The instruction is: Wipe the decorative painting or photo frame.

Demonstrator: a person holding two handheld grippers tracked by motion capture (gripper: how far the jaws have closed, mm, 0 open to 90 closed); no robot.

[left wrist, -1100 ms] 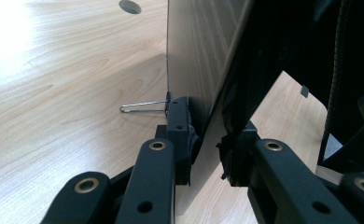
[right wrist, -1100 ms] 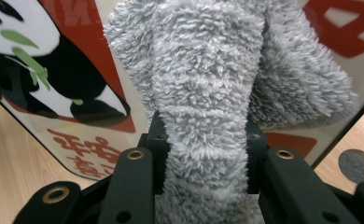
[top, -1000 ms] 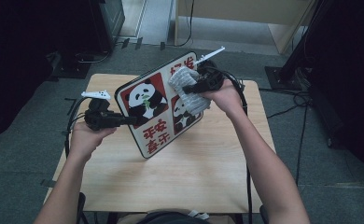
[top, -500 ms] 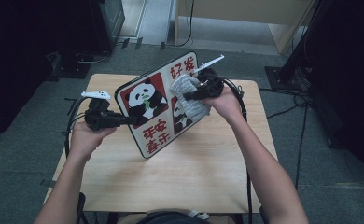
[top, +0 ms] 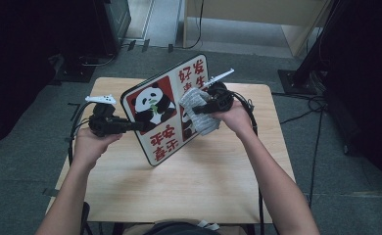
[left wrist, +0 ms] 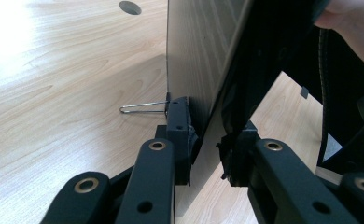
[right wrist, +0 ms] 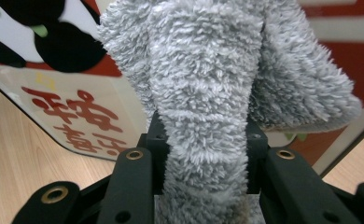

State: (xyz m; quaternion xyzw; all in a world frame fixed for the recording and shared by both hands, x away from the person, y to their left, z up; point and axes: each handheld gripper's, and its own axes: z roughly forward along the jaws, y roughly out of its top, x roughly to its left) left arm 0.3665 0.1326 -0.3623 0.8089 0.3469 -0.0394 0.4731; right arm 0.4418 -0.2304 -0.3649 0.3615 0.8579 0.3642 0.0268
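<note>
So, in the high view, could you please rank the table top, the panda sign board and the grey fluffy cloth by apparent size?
1. Wooden table top, clearly the largest.
2. Panda sign board, held up on edge, so nearer the camera; it still looks smaller than the table.
3. Grey fluffy cloth, the smallest, pressed against the board.

The grey fleece cloth lies across the panda board in the high view and hides most of the second panda picture behind it; only black scraps show at the cloth's edges. The red characters on the board are too small there to read. In the right gripper view the same cloth covers the gap between the jaws of the right gripper, and the board behind it is cut off by the top and left edges. In the left gripper view the board runs past the top edge, and its printed face is turned away. Right of the board, dark shapes are too blurred to name.
</note>
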